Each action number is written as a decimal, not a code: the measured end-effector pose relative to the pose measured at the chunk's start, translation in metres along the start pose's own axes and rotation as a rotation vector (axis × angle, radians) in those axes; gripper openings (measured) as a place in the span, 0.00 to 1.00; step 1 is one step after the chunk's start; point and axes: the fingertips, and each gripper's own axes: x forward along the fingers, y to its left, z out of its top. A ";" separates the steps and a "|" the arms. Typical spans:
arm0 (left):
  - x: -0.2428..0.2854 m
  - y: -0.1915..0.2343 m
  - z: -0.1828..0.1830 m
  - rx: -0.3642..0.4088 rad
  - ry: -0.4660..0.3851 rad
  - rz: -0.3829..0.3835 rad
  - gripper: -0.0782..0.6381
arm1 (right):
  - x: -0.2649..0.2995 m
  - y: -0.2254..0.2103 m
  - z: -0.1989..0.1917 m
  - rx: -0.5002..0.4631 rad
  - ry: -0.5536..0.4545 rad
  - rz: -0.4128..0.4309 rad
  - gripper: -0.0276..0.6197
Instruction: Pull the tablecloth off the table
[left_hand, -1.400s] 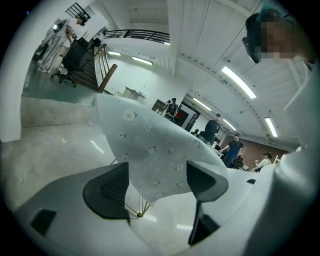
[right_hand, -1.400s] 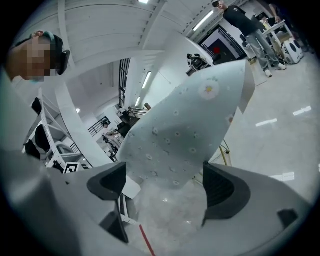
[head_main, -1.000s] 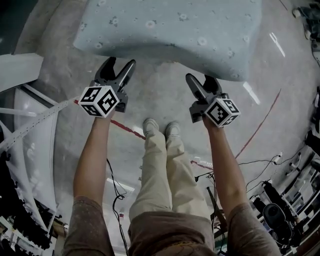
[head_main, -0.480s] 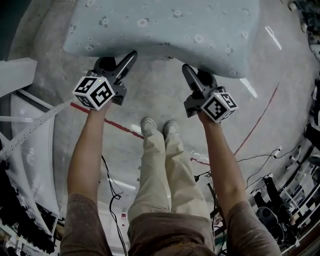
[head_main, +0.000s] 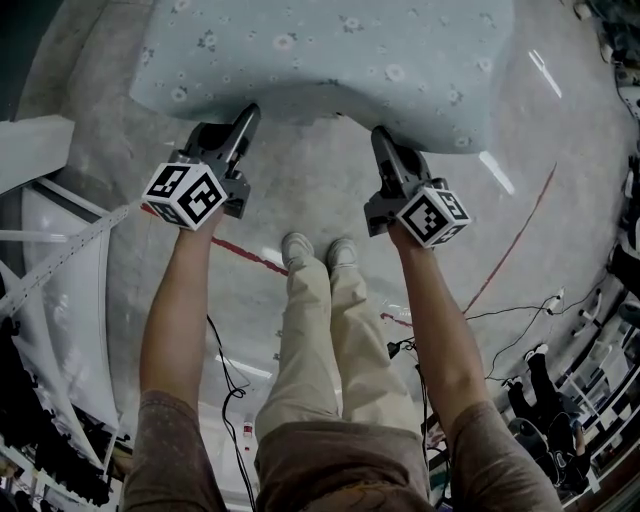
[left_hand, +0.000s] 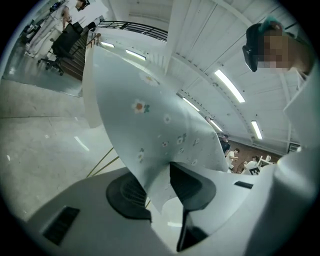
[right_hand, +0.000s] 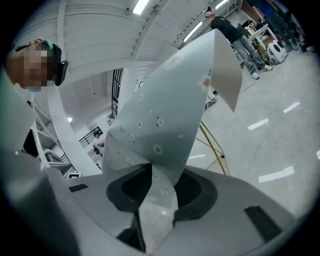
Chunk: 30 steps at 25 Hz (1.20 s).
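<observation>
A pale blue tablecloth (head_main: 330, 60) with small flower prints covers the table, and its near edge hangs toward me. My left gripper (head_main: 236, 124) is at the left part of that hanging edge. Its jaws have just been closing, and in the left gripper view a fold of the tablecloth (left_hand: 150, 125) is pinched between the pads of the left gripper (left_hand: 160, 187). My right gripper (head_main: 385, 142) is at the right part of the edge. Its jaws have also just been closing, and the tablecloth (right_hand: 165, 125) is creased between the pads of the right gripper (right_hand: 157, 192).
A white metal frame (head_main: 40, 250) stands at the left. Below the grippers the person's shoes (head_main: 320, 252) rest on the grey floor, which a red line (head_main: 520, 240) crosses. Cables (head_main: 500, 322) and equipment lie at the lower right. Thin yellow table legs (right_hand: 215, 145) show under the cloth.
Both grippers have moved forward to the cloth's hanging edge. Their jaws, wide apart a second ago, have come together on it.
</observation>
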 end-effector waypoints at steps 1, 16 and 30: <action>-0.002 -0.002 0.001 -0.003 -0.008 0.003 0.28 | -0.001 0.001 0.000 -0.003 -0.002 -0.002 0.24; -0.051 -0.056 0.025 0.018 0.000 0.065 0.14 | -0.039 0.048 0.008 -0.083 0.055 -0.001 0.05; -0.098 -0.140 0.086 0.061 -0.006 0.113 0.14 | -0.105 0.111 0.064 -0.145 0.087 0.033 0.05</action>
